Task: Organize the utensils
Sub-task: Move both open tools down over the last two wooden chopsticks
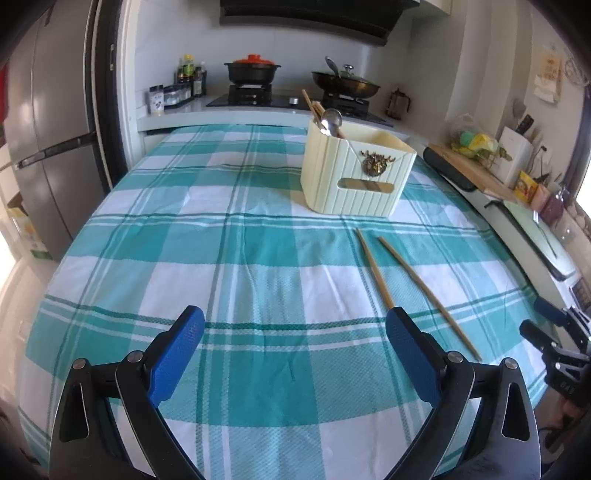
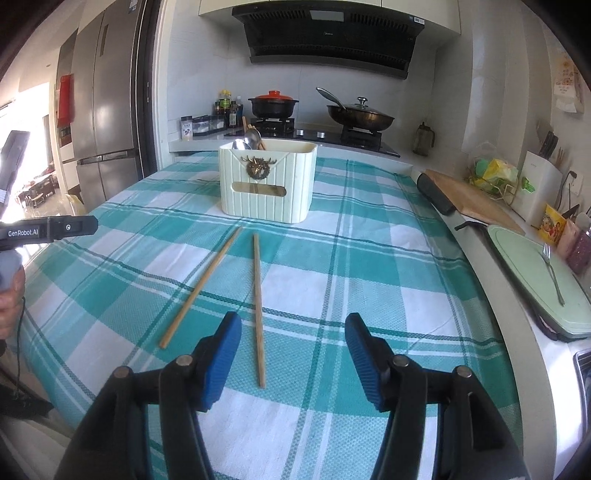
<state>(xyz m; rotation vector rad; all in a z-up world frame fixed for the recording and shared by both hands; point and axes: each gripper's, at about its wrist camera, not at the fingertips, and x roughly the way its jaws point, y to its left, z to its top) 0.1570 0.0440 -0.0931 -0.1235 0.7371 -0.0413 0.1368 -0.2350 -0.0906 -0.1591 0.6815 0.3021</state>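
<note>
Right wrist view only: a fork [image 2: 553, 272] lying on a pale green board [image 2: 524, 258] at the right counter, and the range hood [image 2: 332, 33] in full. Left wrist view only: the right claw [image 1: 543, 325] seen from outside at the desk's right edge. Left claw [image 1: 295, 354] open wide, nothing between its blue pads, over bare cloth. Right claw [image 2: 293, 354] open; the near end of one chopstick [image 2: 258, 306] lies between its fingers, untouched. Second chopstick [image 2: 201, 288] lies just left, apart from the first, the two spreading toward the near side. Cream utensil holder [image 2: 267, 184] stands beyond them, spoons [image 2: 253, 139] and chopsticks upright in its left corner. Desk under teal-and-white checked cloth [image 2: 369, 236]. Behind: stove with red-lidded pot [image 2: 273, 103] and lidded wok [image 2: 360, 116]; fridge [image 2: 103, 103] left. Left half of the cloth is open; right edge runs close to the counter.
</note>
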